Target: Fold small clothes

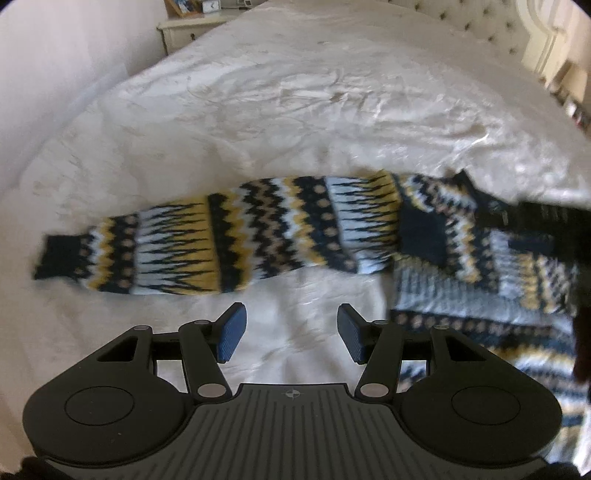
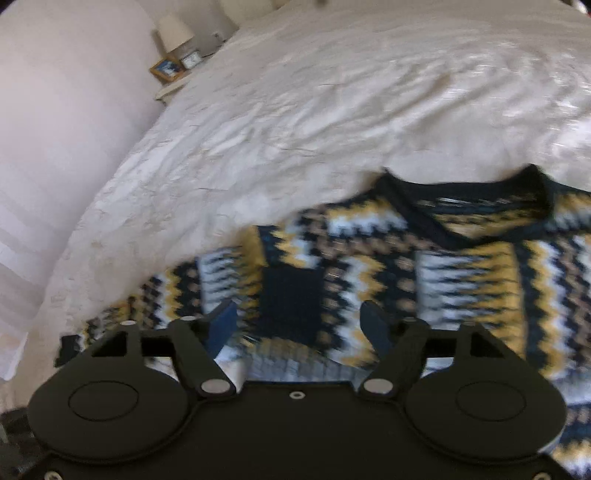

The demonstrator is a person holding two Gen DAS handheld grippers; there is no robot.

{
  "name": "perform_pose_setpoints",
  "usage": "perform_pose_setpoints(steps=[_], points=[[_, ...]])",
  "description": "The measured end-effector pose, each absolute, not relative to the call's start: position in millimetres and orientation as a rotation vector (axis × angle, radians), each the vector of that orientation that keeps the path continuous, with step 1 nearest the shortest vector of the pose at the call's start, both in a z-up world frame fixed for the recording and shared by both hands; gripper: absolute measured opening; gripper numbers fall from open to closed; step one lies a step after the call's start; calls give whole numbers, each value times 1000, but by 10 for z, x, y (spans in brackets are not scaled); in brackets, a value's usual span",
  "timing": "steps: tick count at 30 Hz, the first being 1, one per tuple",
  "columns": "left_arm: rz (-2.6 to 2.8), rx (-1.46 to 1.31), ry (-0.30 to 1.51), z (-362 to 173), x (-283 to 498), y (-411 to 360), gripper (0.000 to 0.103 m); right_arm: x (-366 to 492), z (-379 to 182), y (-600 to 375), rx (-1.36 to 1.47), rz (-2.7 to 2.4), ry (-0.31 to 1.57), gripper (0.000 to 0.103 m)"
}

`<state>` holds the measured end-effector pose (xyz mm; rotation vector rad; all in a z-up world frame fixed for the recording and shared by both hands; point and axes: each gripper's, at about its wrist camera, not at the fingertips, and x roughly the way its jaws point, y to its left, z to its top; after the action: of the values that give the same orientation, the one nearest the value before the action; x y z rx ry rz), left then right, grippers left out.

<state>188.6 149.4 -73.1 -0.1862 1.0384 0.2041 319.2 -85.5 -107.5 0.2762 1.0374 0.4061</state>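
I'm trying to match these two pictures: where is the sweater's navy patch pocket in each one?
Left wrist view: the navy pocket sits right of centre, where the outstretched sleeve meets the sweater body.
Right wrist view: the pocket is at lower centre, just beyond the open fingers.
Shared landmark: the picture frame on the nightstand, upper left.

No legible text, labels or numbers — anywhere

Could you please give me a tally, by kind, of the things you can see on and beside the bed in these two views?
Patterned knit sweater: 1
White bedspread: 1
Nightstand: 1
Lamp: 1
Picture frame: 1
Small clock: 1
Handheld grippers, left gripper and right gripper, both with jaws apart and nothing between them: 2
Total: 8
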Motion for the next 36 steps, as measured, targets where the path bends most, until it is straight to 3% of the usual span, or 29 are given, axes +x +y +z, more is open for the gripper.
perform_pose_setpoints(steps=[9,12,31,35,36], points=[[19,-190,1050,-867,1954,1132,53,2758,-1280,-1625,263,204,1100,91],[-48,-176,1081,-945,1906,955,53,2541,-1306,-1908,286,157,1099,100],[-43,-111,1170,-1204,967,349,53,1144,-1701,-3221,397,7,1180,102],[-39,-79,1137,-1182,904,184,53,1264,-1842,-3249,421,42,1188,100],[-38,-79,1131,-1185,900,142,53,1306,-1897,-3243,428,39,1208,94]])
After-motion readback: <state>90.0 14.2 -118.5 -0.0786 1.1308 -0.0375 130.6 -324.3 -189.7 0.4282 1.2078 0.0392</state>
